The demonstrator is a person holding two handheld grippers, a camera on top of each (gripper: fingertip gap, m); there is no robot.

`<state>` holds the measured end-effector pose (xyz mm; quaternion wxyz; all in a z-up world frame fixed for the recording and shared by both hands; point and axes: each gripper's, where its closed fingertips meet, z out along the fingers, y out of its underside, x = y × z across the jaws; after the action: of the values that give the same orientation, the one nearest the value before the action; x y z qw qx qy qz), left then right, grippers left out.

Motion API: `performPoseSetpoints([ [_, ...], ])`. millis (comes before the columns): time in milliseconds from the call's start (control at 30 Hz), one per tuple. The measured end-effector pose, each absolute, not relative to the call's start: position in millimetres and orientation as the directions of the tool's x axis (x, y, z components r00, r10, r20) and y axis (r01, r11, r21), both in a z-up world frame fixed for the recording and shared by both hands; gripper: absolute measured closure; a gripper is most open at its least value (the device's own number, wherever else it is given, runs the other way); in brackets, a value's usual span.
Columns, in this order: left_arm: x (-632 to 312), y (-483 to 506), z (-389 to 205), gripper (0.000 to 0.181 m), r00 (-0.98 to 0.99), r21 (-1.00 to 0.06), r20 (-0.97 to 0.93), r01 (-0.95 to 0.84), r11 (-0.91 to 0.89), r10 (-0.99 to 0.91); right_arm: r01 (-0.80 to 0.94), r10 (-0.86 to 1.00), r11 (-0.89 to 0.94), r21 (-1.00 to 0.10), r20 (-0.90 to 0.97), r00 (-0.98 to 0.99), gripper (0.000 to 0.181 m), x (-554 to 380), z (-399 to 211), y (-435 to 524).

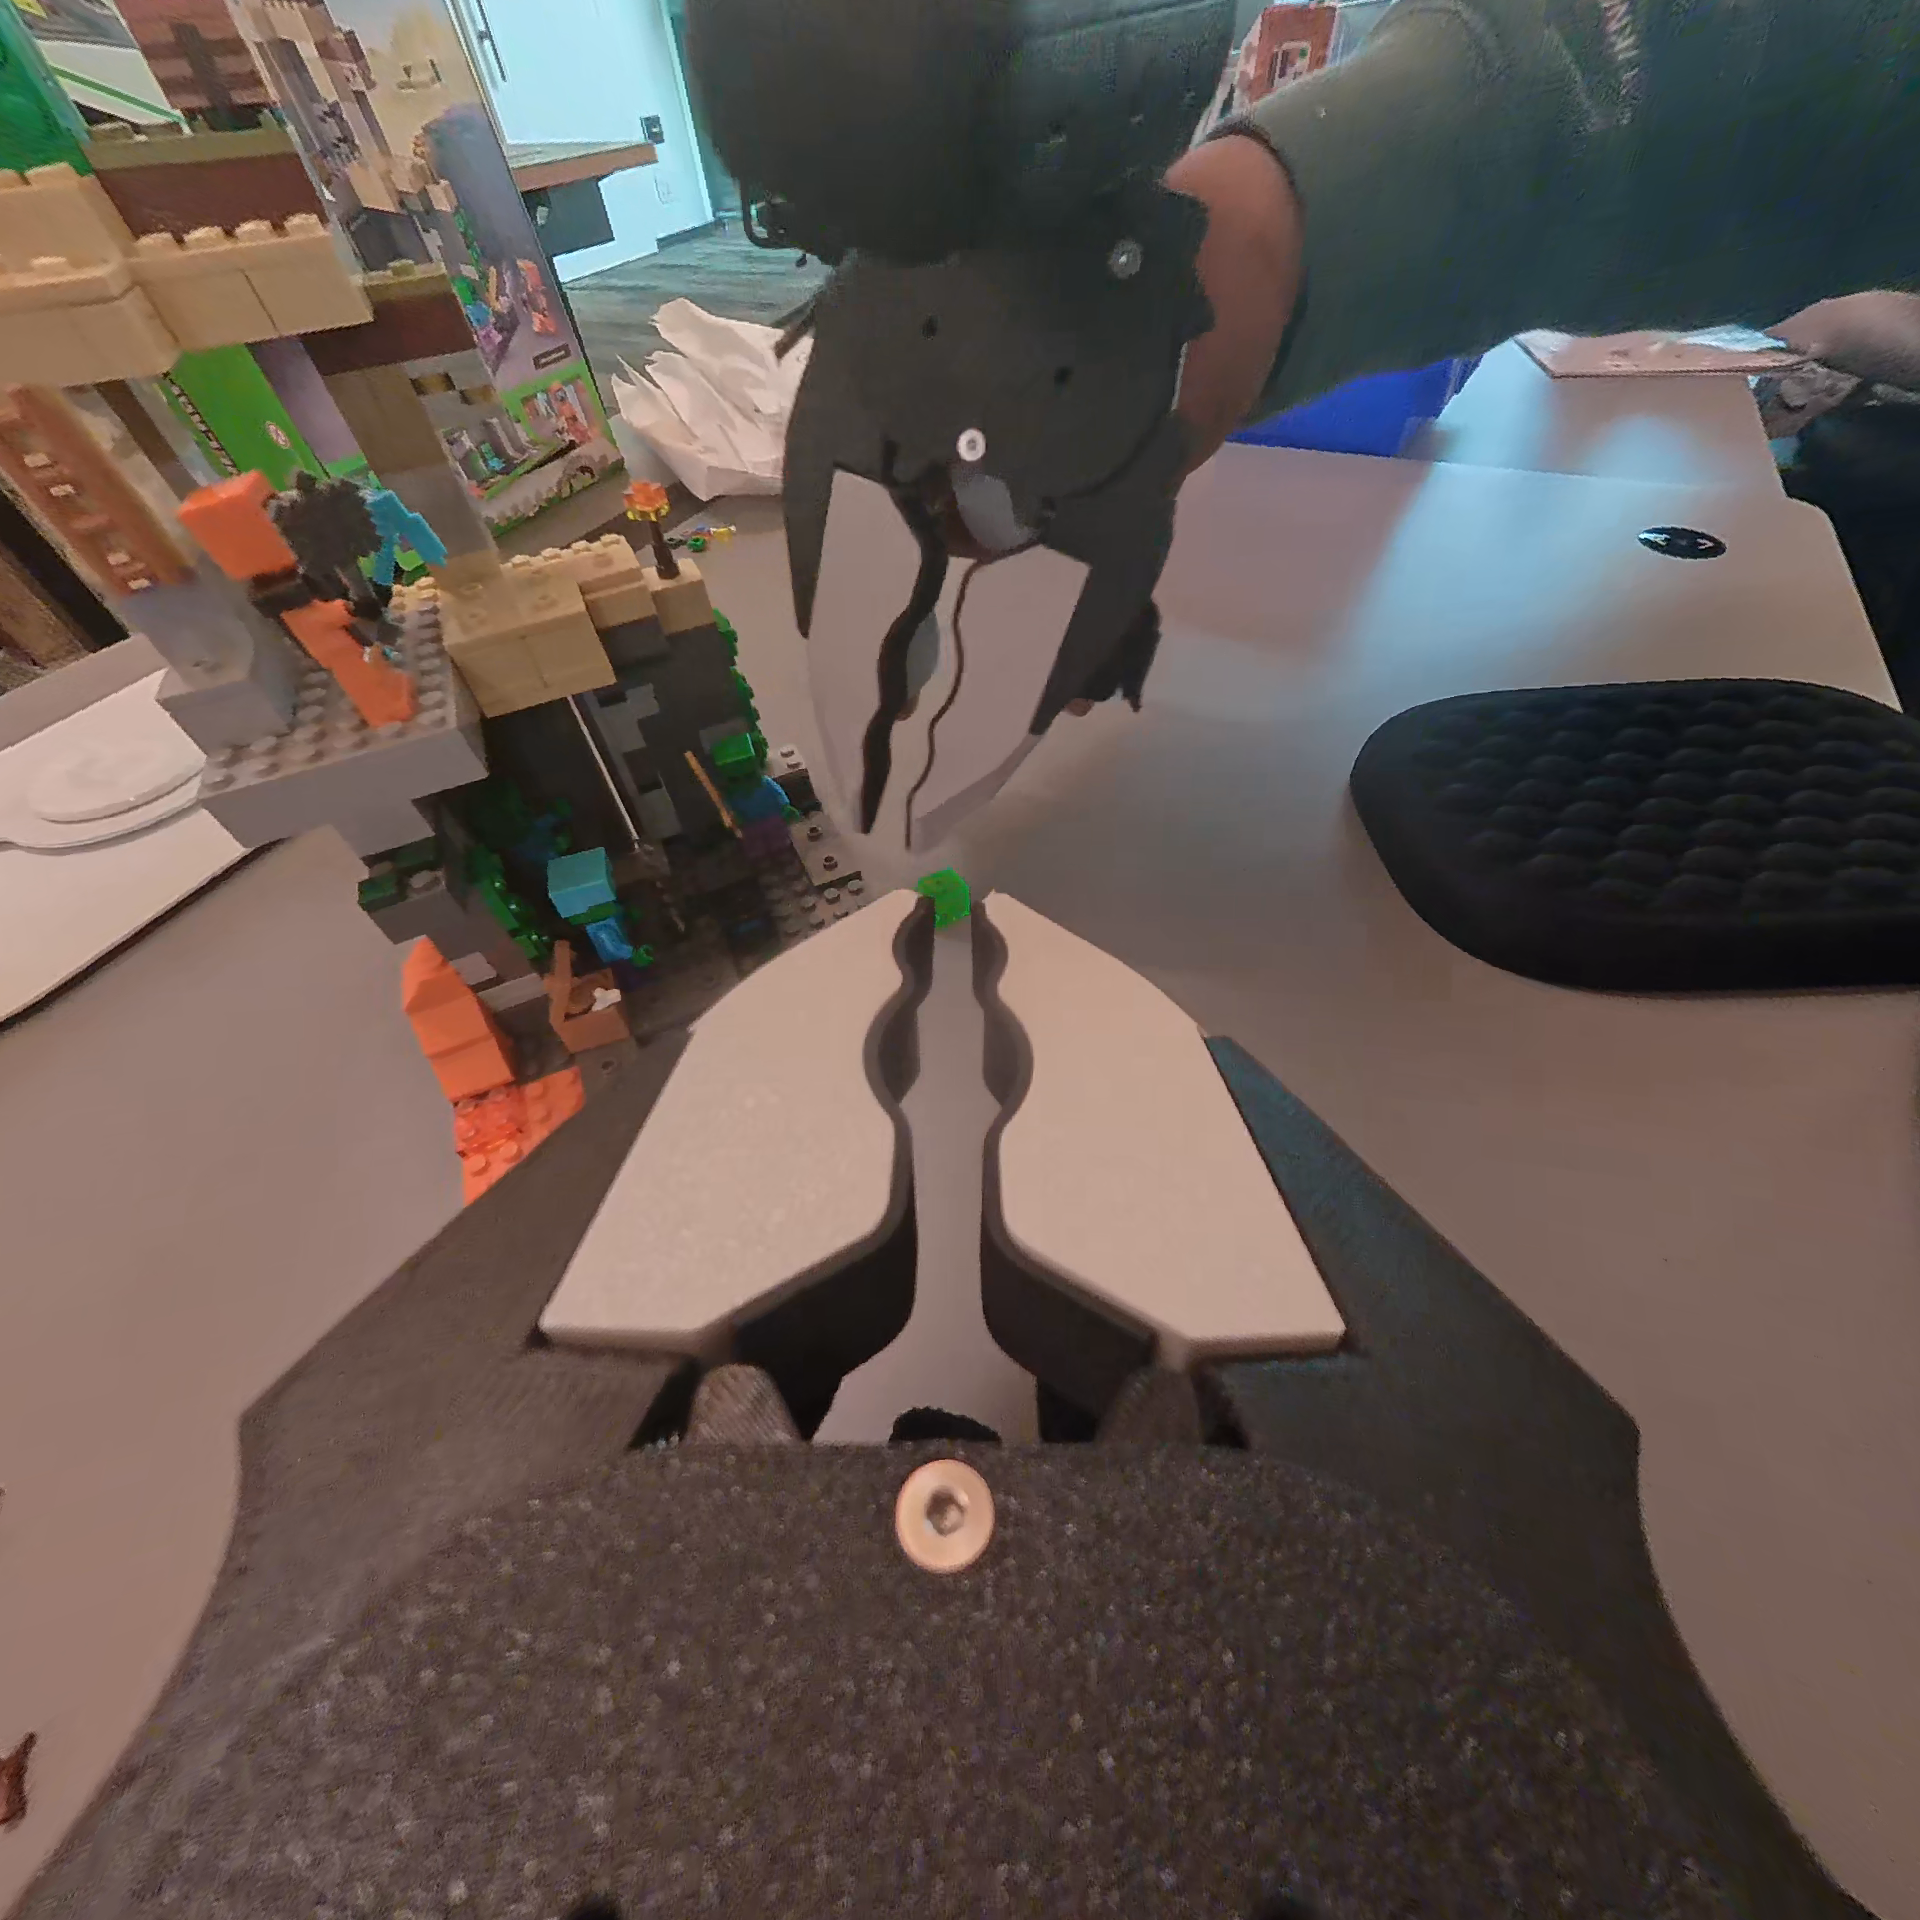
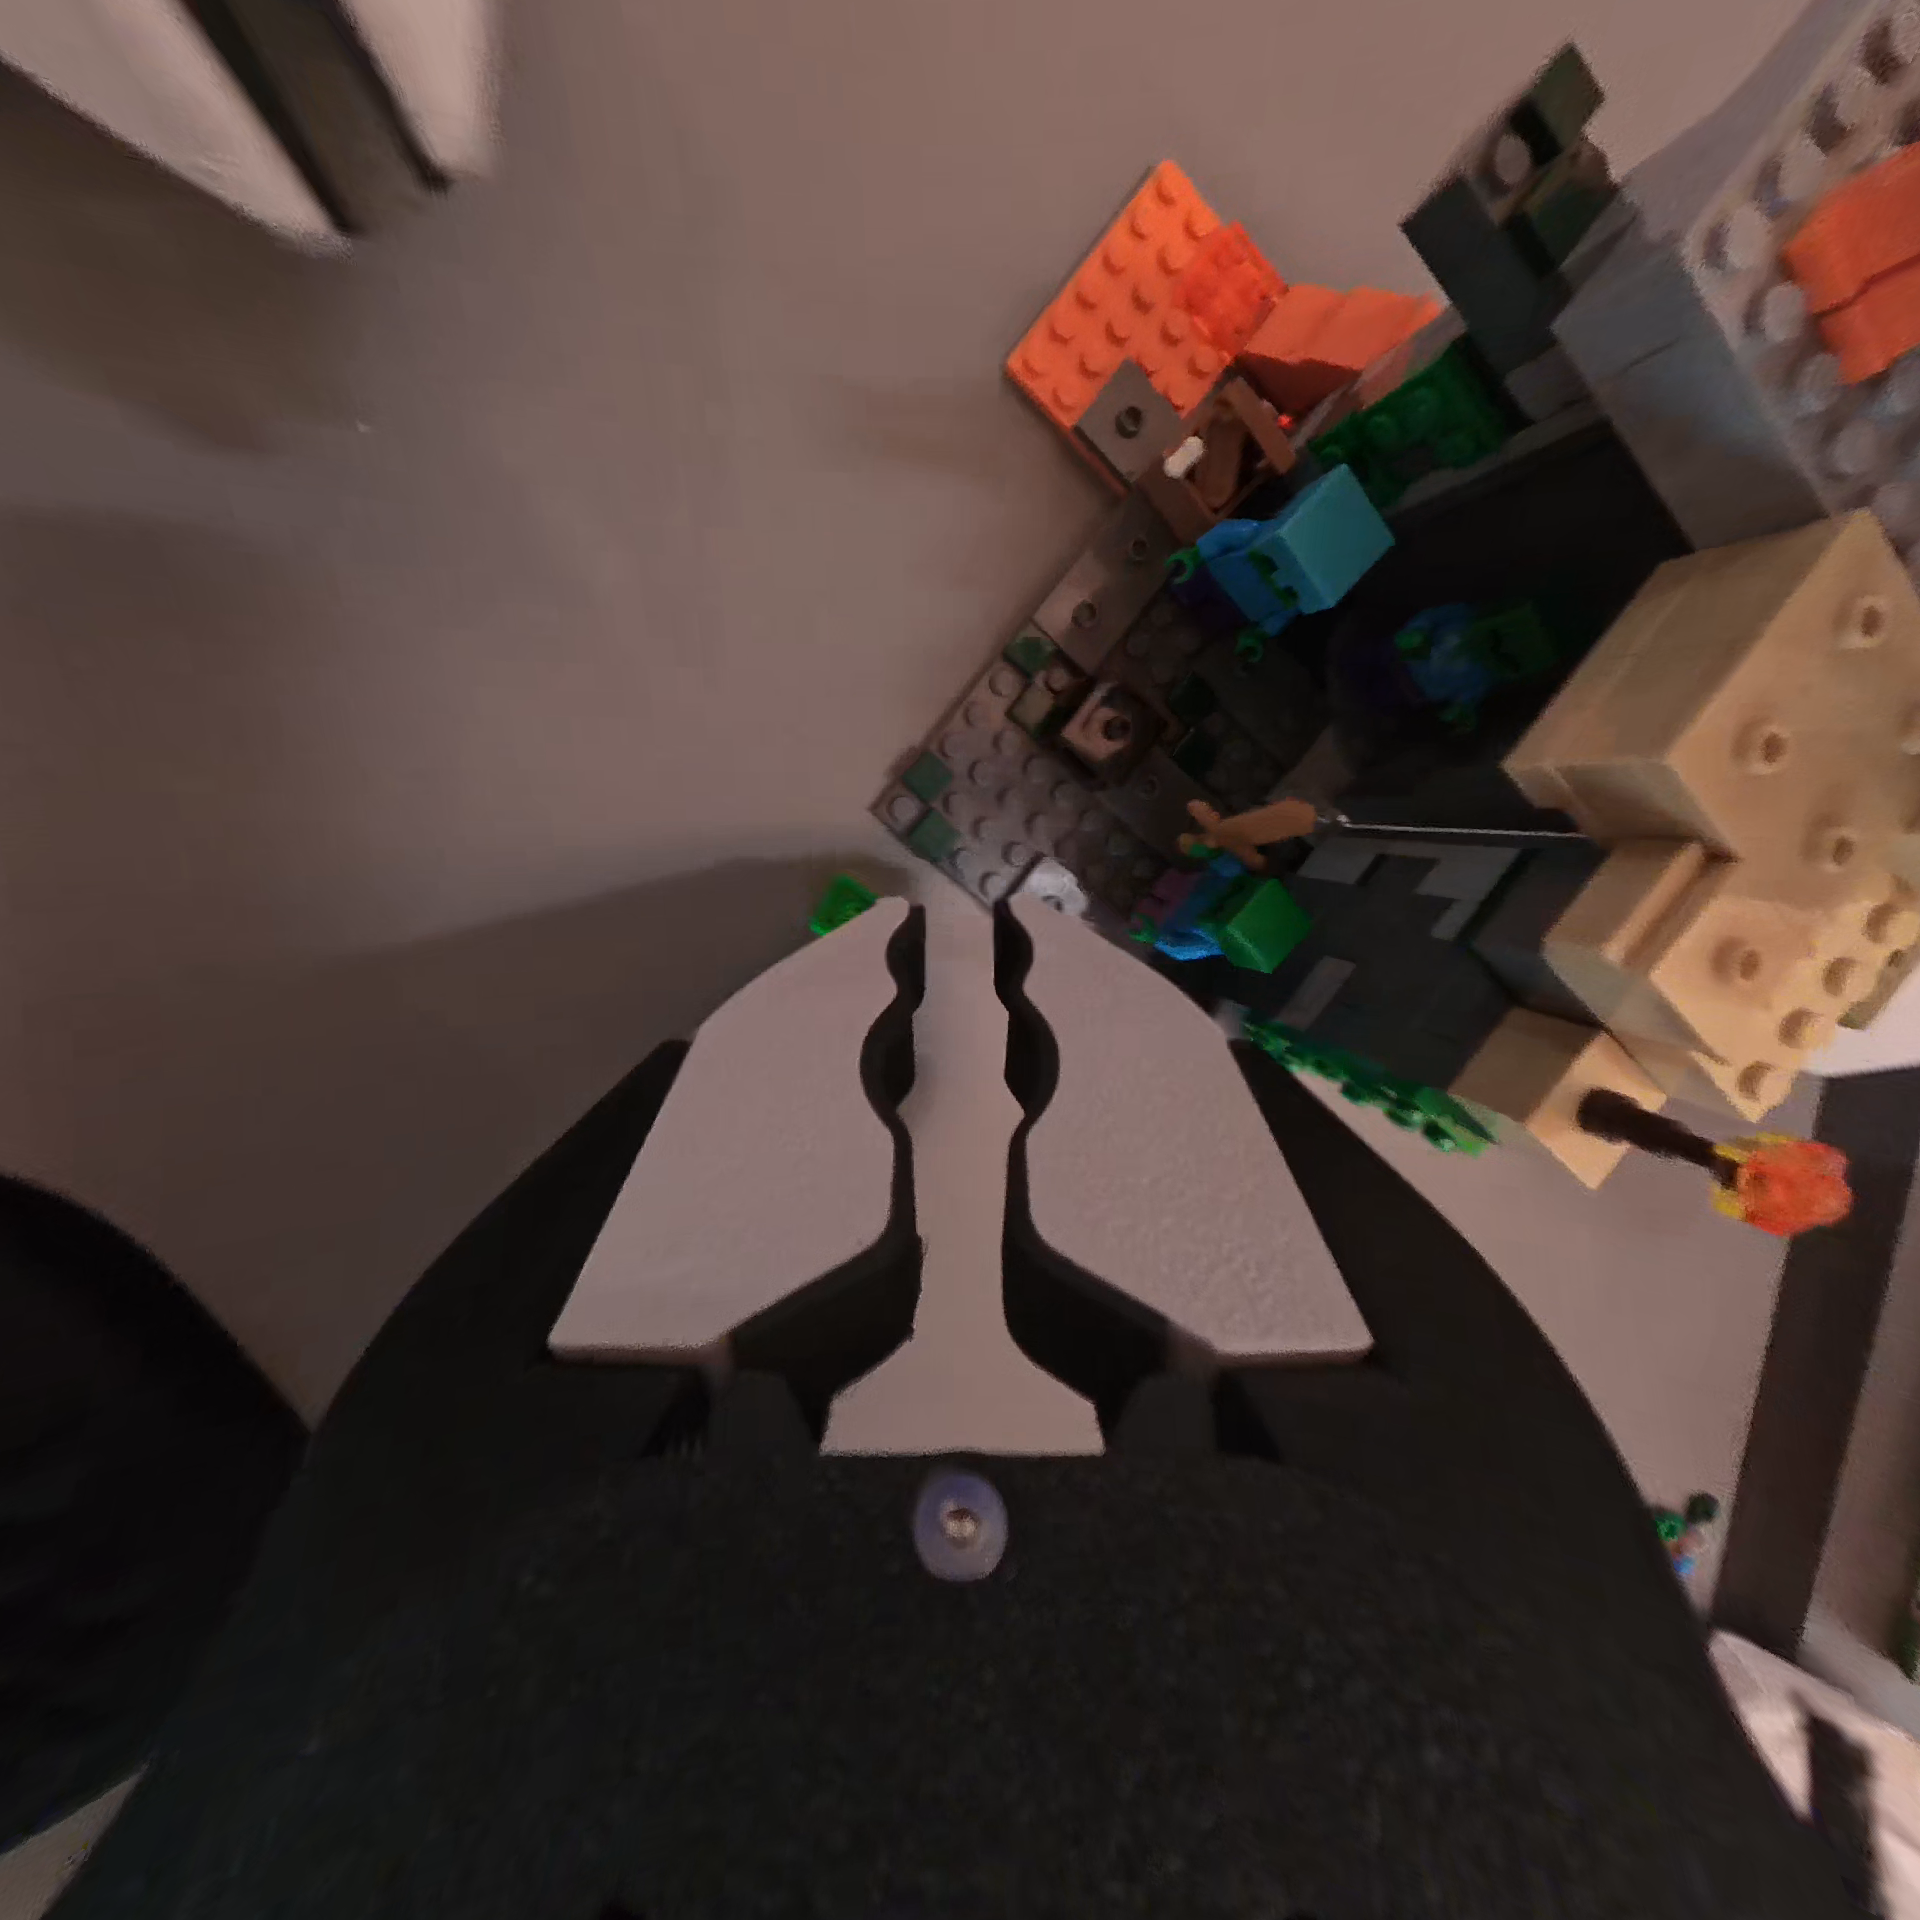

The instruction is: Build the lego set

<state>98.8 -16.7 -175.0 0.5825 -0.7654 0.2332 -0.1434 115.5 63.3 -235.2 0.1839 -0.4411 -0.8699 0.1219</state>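
A small translucent green brick (image 1: 943, 899) lies on the grey table just off the corner of the lego build's dark baseplate (image 1: 821, 883). My left gripper (image 1: 951, 906) is narrowly open and empty, and the brick shows through the gap at its tips. My right gripper (image 1: 888, 831) points steeply down with its tips just above and beyond the brick. In the right wrist view the right gripper (image 2: 954, 909) is narrowly open and empty. There the green brick (image 2: 840, 902) sits just left of its left fingertip, next to the baseplate (image 2: 997, 790).
The tall lego build (image 1: 582, 748) with tan blocks, orange lava plates and figures stands left of both grippers. A black padded mat (image 1: 1642, 831) lies on the right. A lego box (image 1: 499, 343), white paper bags (image 1: 707, 405) and a blue bin (image 1: 1351, 405) stand at the back. A person's sleeve (image 1: 1455, 187) reaches in.
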Motion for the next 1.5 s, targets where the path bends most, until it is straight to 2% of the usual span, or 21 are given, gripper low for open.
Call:
performPoseSetpoints([
  [33,99,-17,-175,0.175,0.85,-0.959,-0.053,-0.191,-0.212,-0.524,0.711,0.801,0.597,-0.372,0.213,-0.56,0.169,118,-235,60],
  [133,99,-17,-175,0.175,0.849,-0.958,-0.054,-0.192,-0.212,-0.525,0.704,0.78,0.625,-0.337,0.228,-0.583,0.165,129,-240,57],
  [333,100,-17,-177,0.175,0.848,-0.956,-0.057,-0.199,-0.217,-0.528,0.74,0.844,0.528,-0.416,0.164,-0.51,0.154,129,-252,51],
  [400,99,-16,-177,0.175,0.848,-0.955,-0.057,-0.2,-0.218,-0.527,0.746,0.855,0.506,-0.433,0.138,-0.501,0.157,128,-256,47],
  [433,99,-16,-177,0.175,0.848,-0.956,-0.057,-0.199,-0.218,-0.527,0.742,0.856,0.503,-0.443,0.134,-0.5,0.166,127,-257,46],
  [500,99,-16,-177,0.174,0.849,-0.955,-0.062,-0.203,-0.216,-0.525,0.727,0.858,0.484,-0.487,0.1,-0.505,0.167,127,-253,38],
  [567,103,-18,-175,0.17,0.836,-0.958,-0.081,-0.216,-0.189,-0.543,0.713,0.866,0.37,-0.595,-0.056,-0.496,0.167,126,-237,18],
  [633,111,-22,-171,0.164,0.813,-0.962,-0.121,-0.238,-0.136,-0.57,0.7,0.847,0.178,-0.692,-0.254,-0.467,0.167,124,-214,-3],
  [733,122,-27,-162,0.157,0.784,-0.959,-0.206,-0.28,-0.038,-0.585,0.649,0.737,-0.071,-0.757,-0.479,-0.477,0.167,127,-176,-29],
  [833,131,-35,-145,0.156,0.756,-0.937,-0.334,-0.331,0.112,-0.562,0.626,0.599,-0.287,-0.725,-0.646,-0.474,0.168,130,-147,-43],
  [933,138,-43,-132,0.155,0.74,-0.903,-0.429,-0.366,0.225,-0.519,0.611,0.433,-0.473,-0.635,-0.771,-0.467,0.168,133,-124,-49],
  [1067,138,-45,-120,0.158,0.75,-0.87,-0.491,-0.396,0.294,-0.443,0.609,0.271,-0.6,-0.519,-0.848,-0.456,0.167,133,-112,-59],
  [1133,139,-48,-117,0.165,0.748,-0.861,-0.505,-0.401,0.313,-0.431,0.601,0.212,-0.64,-0.478,-0.863,-0.459,0.167,132,-108,-63],
  [1400,131,-43,-122,0.169,0.779,-0.897,-0.442,-0.378,0.229,-0.445,0.58,0.176,-0.708,-0.404,-0.895,-0.41,0.17,125,-114,-55],
  [1500,125,-36,-134,0.169,0.794,-0.919,-0.389,-0.372,0.131,-0.467,0.535,0.367,-0.688,-0.491,-0.87,-0.328,0.172,122,-130,-39],
])
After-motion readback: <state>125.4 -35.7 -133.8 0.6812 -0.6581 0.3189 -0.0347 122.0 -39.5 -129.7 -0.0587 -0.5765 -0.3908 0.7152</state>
